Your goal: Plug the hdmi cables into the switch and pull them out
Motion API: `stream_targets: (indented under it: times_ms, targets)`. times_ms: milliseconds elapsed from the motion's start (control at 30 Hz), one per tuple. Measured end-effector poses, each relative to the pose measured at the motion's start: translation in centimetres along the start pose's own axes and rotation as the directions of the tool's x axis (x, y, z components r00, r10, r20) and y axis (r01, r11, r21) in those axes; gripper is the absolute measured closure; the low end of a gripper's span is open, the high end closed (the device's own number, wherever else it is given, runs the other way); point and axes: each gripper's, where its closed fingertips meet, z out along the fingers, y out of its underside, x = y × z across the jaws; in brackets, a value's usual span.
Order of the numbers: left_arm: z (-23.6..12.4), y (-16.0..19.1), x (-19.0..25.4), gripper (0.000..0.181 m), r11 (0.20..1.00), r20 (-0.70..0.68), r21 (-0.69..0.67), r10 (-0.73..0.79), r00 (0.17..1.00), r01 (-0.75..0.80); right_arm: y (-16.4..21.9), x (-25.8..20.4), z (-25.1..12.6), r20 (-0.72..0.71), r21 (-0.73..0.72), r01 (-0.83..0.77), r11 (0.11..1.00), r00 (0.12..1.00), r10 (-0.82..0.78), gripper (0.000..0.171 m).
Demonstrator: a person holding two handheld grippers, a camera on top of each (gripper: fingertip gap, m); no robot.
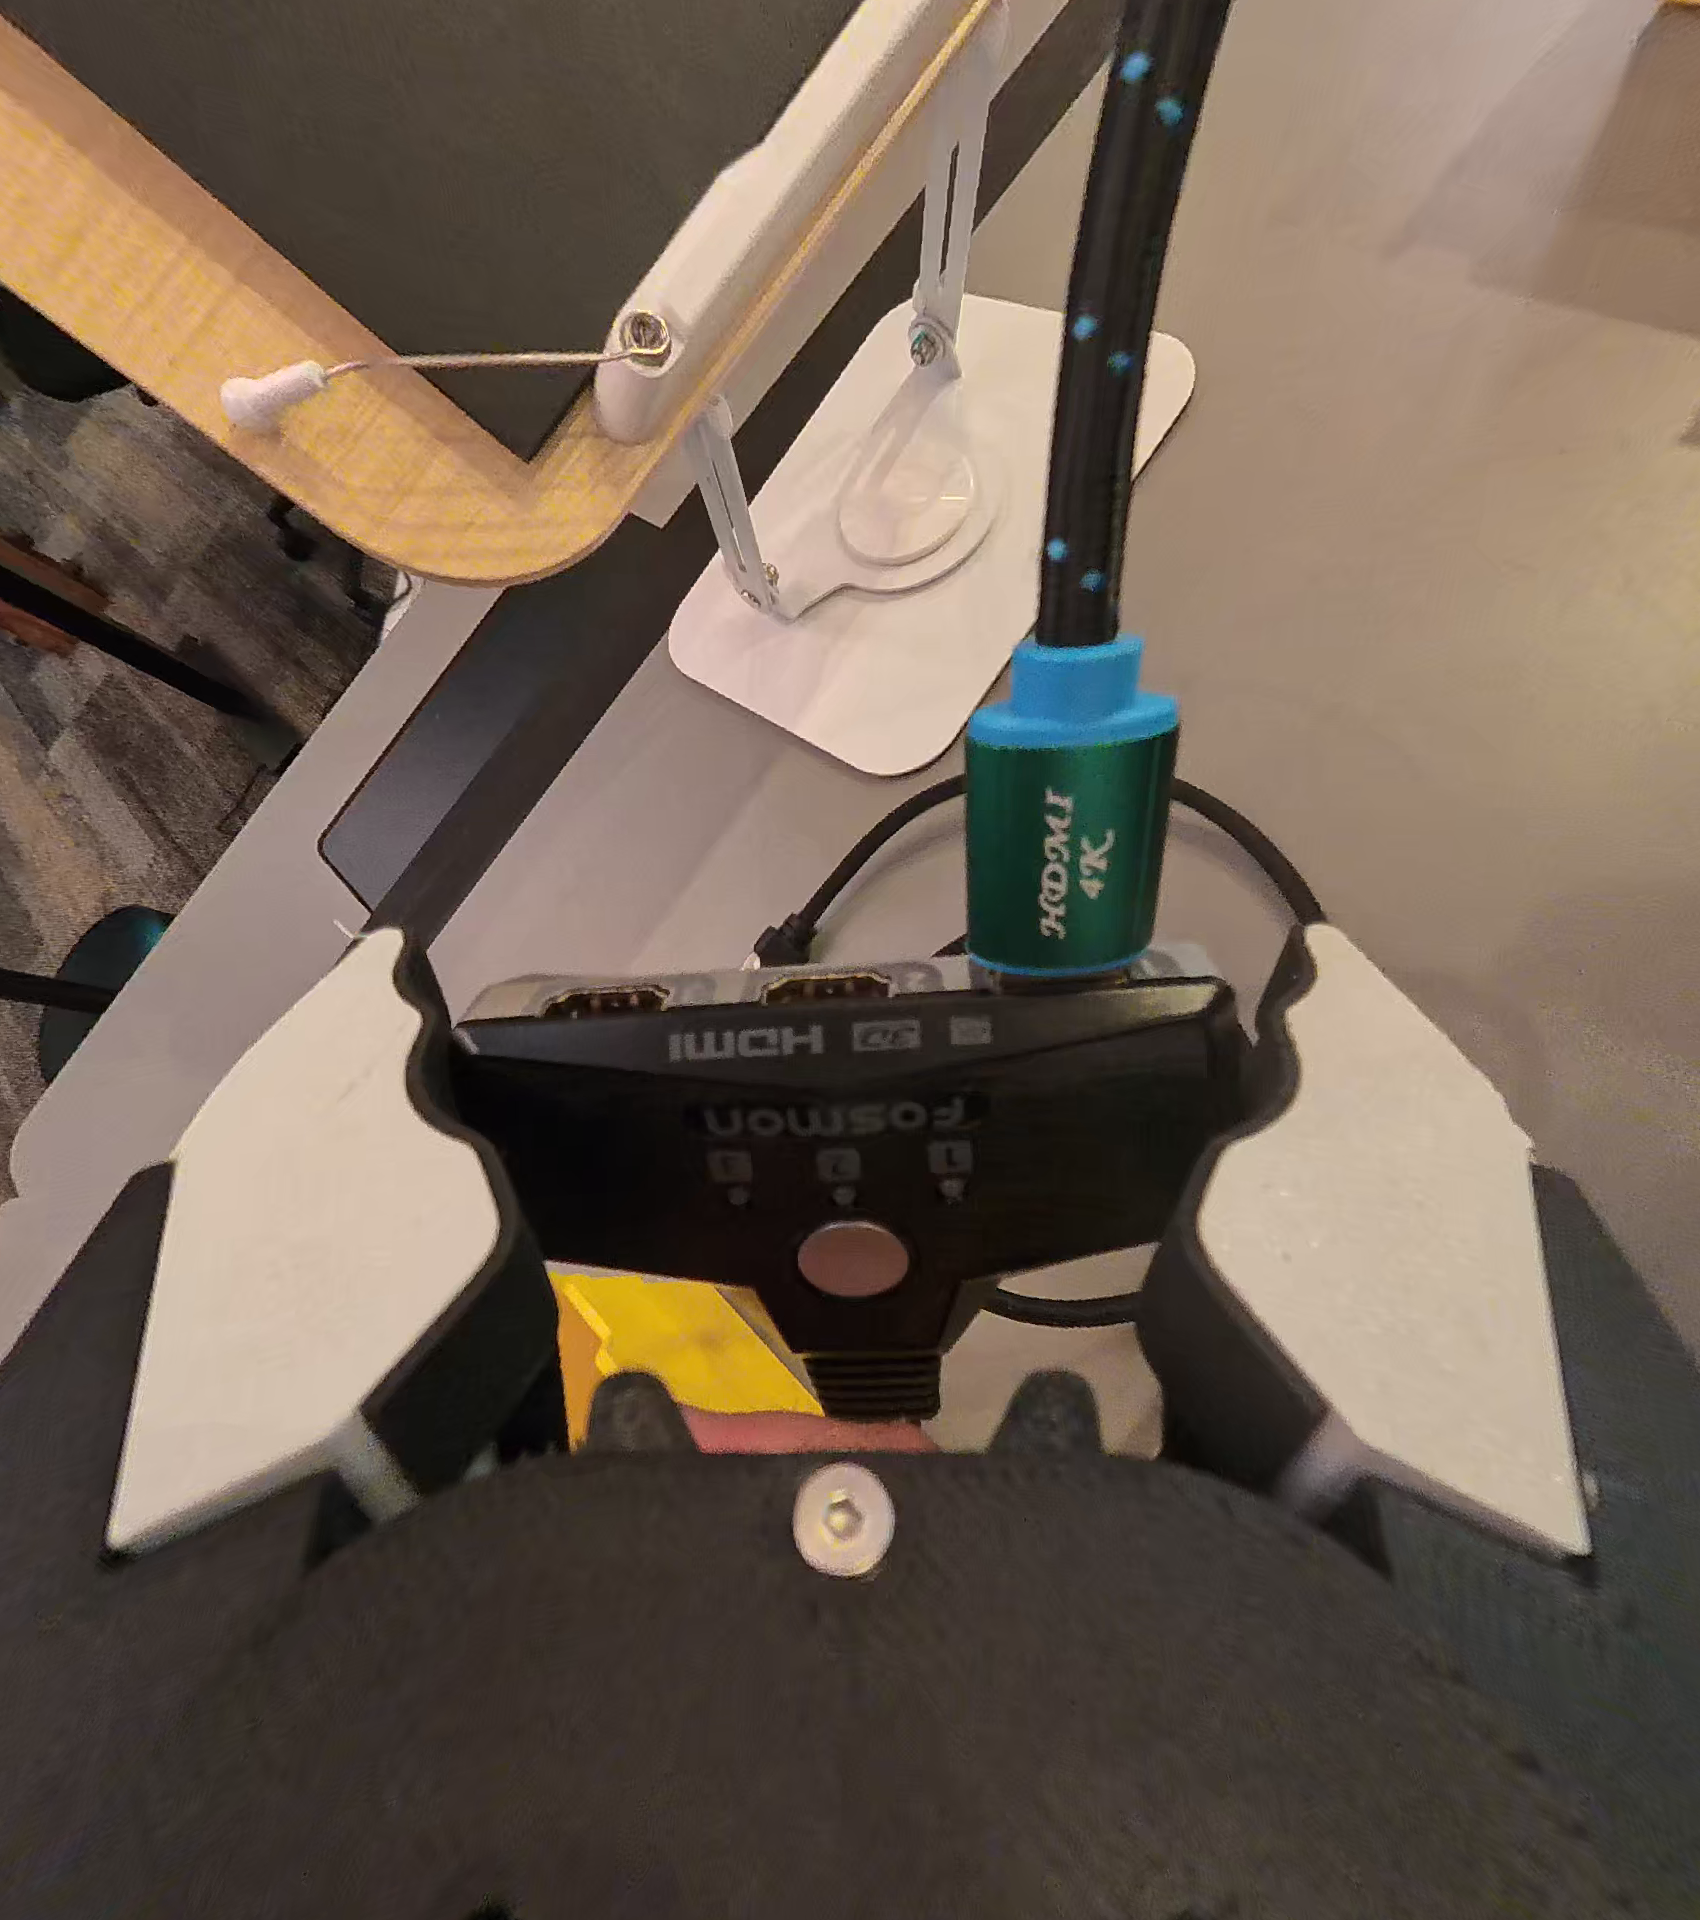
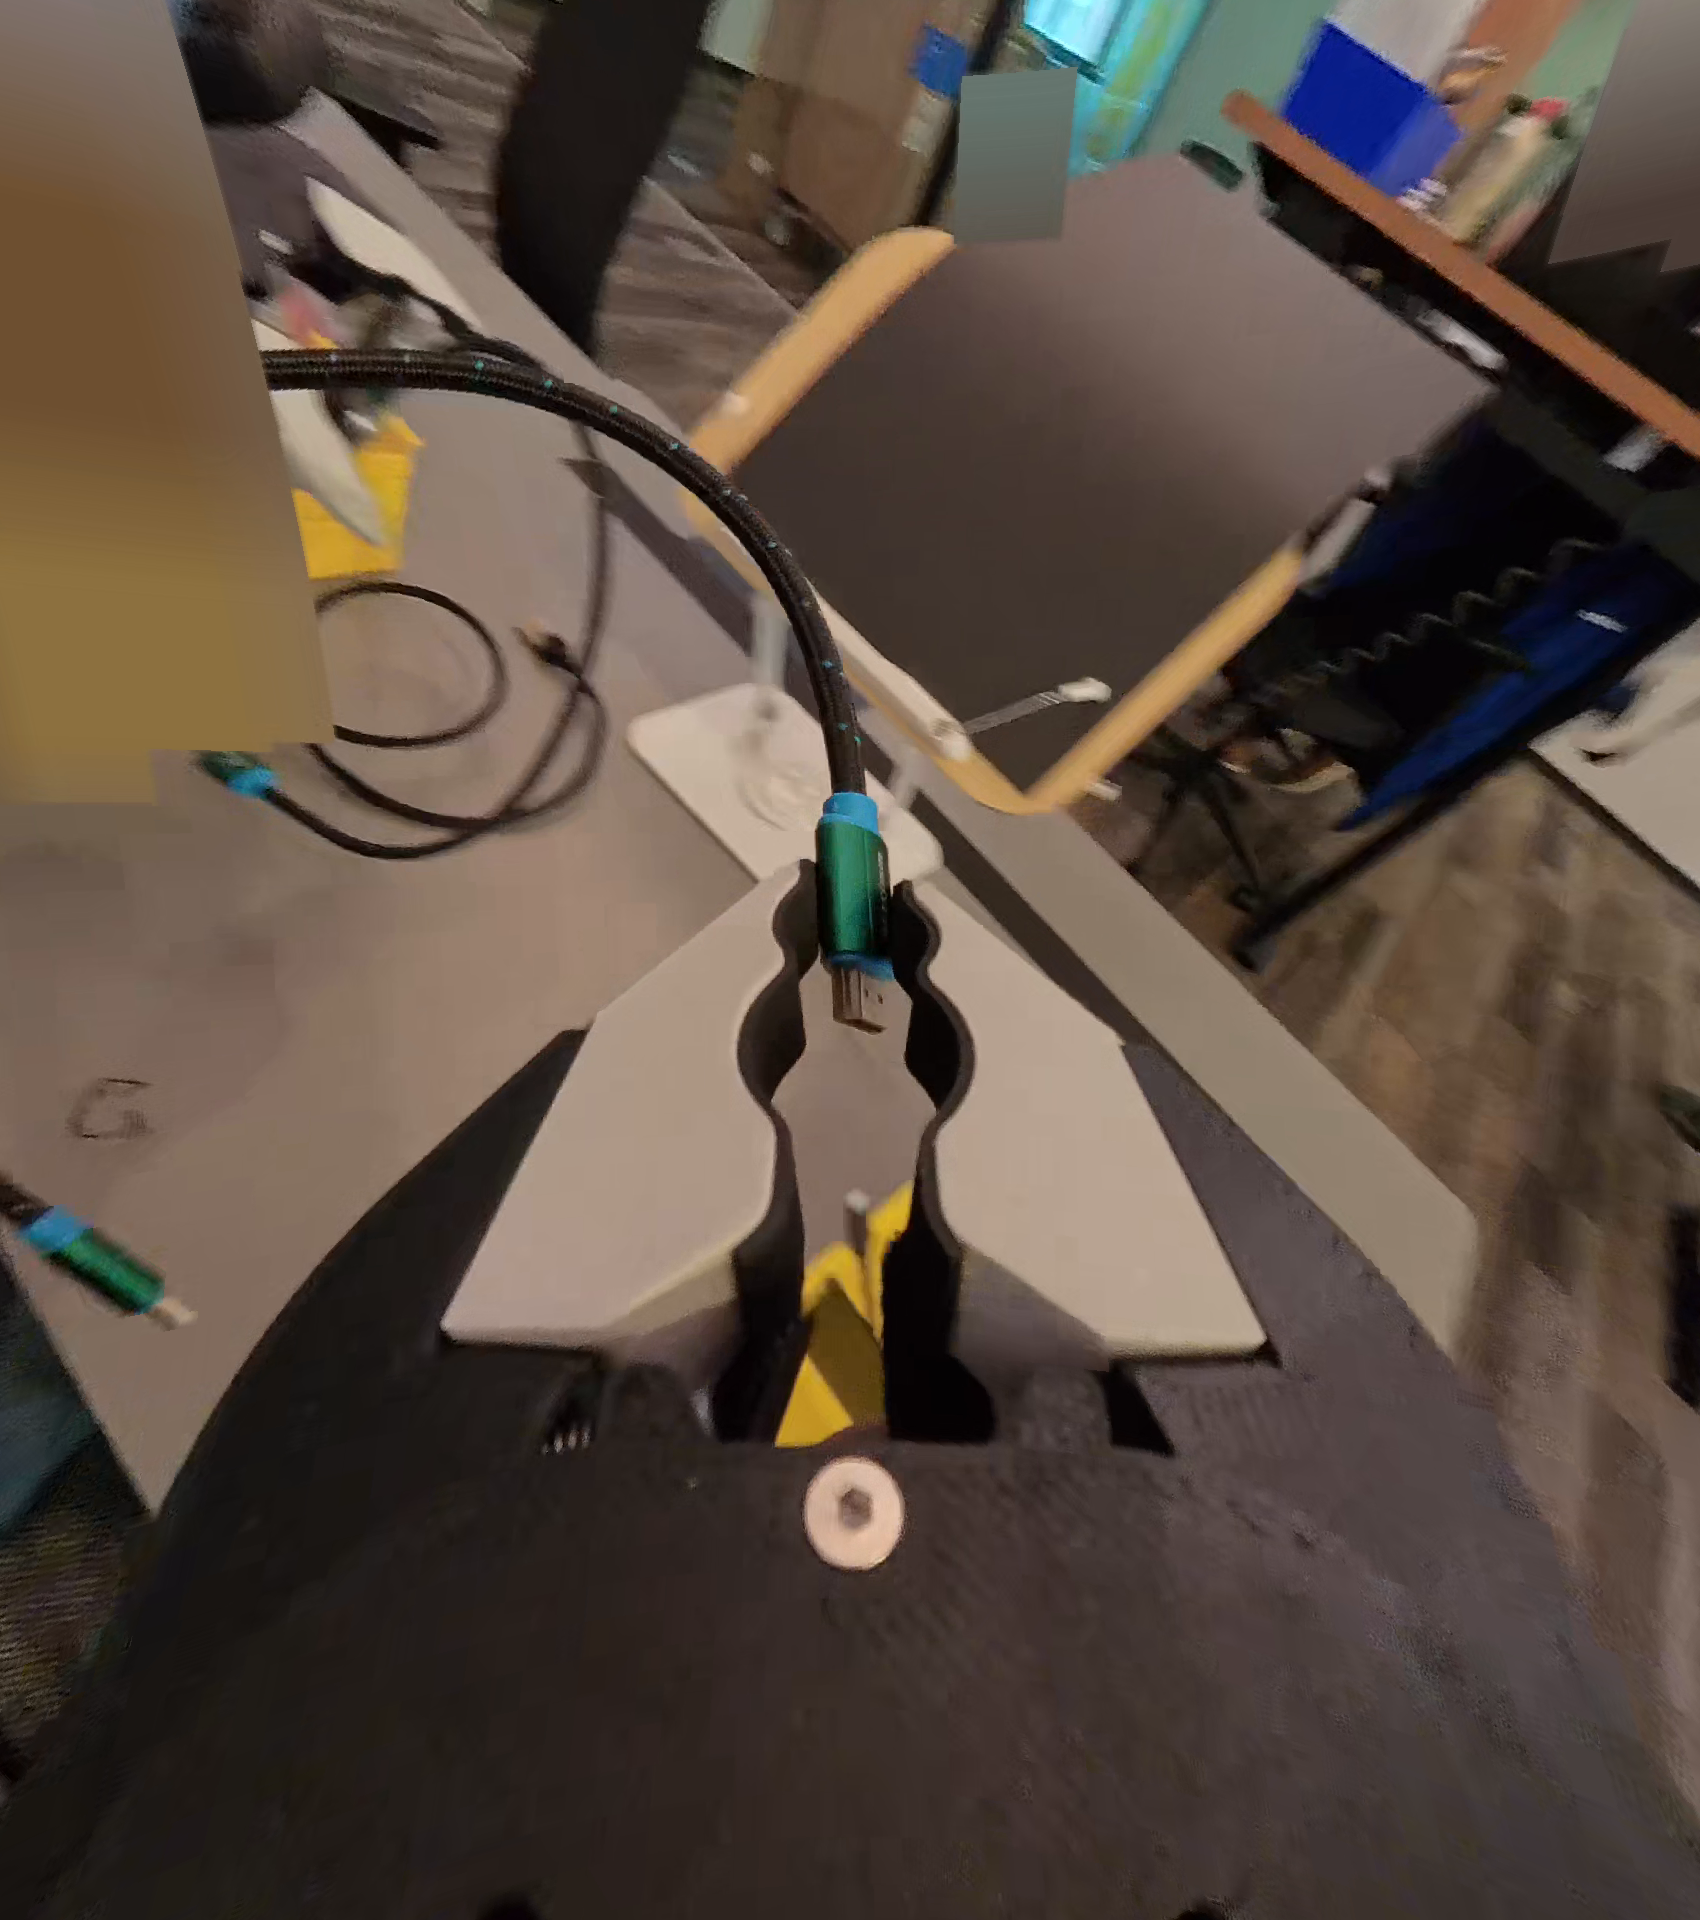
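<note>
Your left gripper (image 1: 841, 997) clenched the black HDMI switch (image 1: 841, 1132) by its sides above the grey table (image 1: 1448, 623), a green-shelled HDMI plug (image 1: 1069, 842) seated in its rightmost port. Your right gripper (image 2: 851, 935) pinched a second green HDMI plug (image 2: 854, 899), its metal tip bare, pointing back at the camera.

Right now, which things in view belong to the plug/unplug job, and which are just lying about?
Job:
- black switch, held in the left gripper
- cable plug already in the switch
- second plug, held in the right gripper
- two spare plugs on the table

Lying about:
- white stand
- thin black cable loop
</note>
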Motion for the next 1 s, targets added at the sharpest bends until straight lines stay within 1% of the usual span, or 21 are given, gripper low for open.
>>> stream_targets:
  times_ms: [67,233,333,400,500,567,767,833,900,1000]
  targets:
    - [0.2,0.3,0.0,0.04,1.0,0.006,-0.008,0.002,1.0,-0.002,1.2,2.9,-1.7,-0.092,-0.054,0.013,0.998,0.996,-0.018,0.16]
    - [0.4,1.1,0.3,0.04,1.0,0.005,-0.018,0.008,1.0,-0.007,4.3,8.7,-5.1,-0.251,-0.182,0.029,0.983,0.965,-0.075,0.159]
    - [0.4,1.4,0.5,0.04,1.0,0.004,-0.026,0.011,1.0,-0.01,6.2,11.1,-6.6,-0.333,-0.304,0.079,0.949,0.925,-0.184,0.159]
    - [0.5,1.5,0.6,0.04,1.0,0.001,-0.028,0.013,1.0,-0.013,7.9,12.1,-7.1,-0.354,-0.397,0.131,0.908,0.891,-0.284,0.159]
    - [0.6,1.8,0.9,0.04,0.999,0.003,-0.034,0.02,1.0,-0.019,11.1,12.8,-6.9,-0.344,-0.503,0.174,0.847,0.858,-0.381,0.159]
    - [0.6,2.0,1.1,0.04,0.999,0.003,-0.037,0.023,1.0,-0.023,13.3,12.7,-6.6,-0.333,-0.54,0.179,0.822,0.852,-0.404,0.159]
    - [0.6,2.7,1.5,0.04,0.999,-0.003,-0.045,0.029,1.0,-0.029,19.1,10.1,-5.2,-0.181,-0.62,0.283,0.732,0.856,-0.484,0.159]
    - [0.6,2.7,1.6,0.04,0.998,-0.004,-0.046,0.032,0.999,-0.032,20.9,9.2,-4.5,-0.144,-0.642,0.274,0.716,0.875,-0.463,0.159]
    - [0.6,2.7,1.6,0.04,0.998,-0.001,-0.047,0.035,0.999,-0.035,22.6,8.5,-4.1,-0.127,-0.663,0.229,0.713,0.904,-0.408,0.158]
    - [0.5,2.6,1.6,0.04,0.998,0.002,-0.047,0.045,0.999,-0.045,24.0,7.3,-3.8,-0.123,-0.645,0.122,0.755,0.958,-0.26,0.154]
